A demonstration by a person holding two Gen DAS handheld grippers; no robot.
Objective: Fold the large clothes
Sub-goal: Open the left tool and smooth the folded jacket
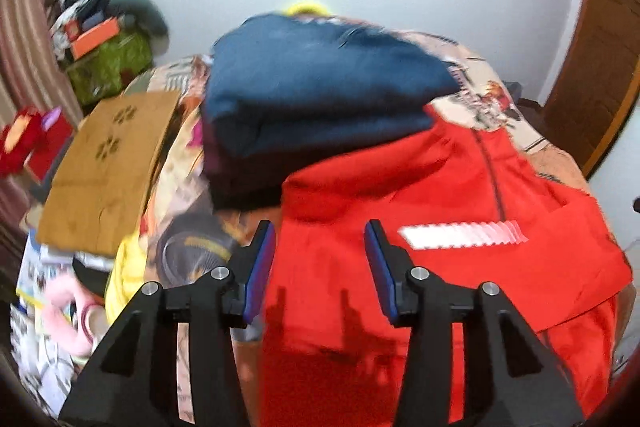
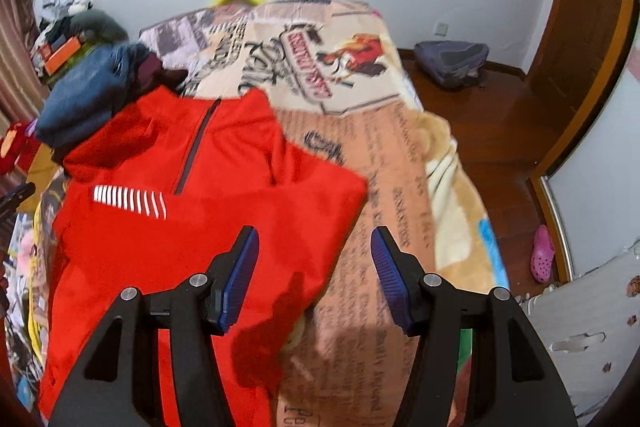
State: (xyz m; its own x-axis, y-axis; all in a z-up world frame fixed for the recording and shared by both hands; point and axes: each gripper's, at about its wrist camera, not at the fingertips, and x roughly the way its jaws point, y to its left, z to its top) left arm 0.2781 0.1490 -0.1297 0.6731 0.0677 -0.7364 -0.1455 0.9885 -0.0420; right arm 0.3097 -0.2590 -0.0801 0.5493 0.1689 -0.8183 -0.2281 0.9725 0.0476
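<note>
Left gripper (image 1: 320, 231) spread, nothing btwn pads, hovering over red jacket (image 1: 440, 227) lying flat below and ahead on bed (image 2: 400, 167). Right gripper (image 2: 314, 239) spread too, empty, above jacket's right edge. Folded navy pile (image 1: 320, 87) further ahead-left.

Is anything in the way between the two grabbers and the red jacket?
Nothing visible. The left gripper and right gripper both hang open just above the red jacket, with only air between. The blue folded clothes sit behind its collar.
</note>
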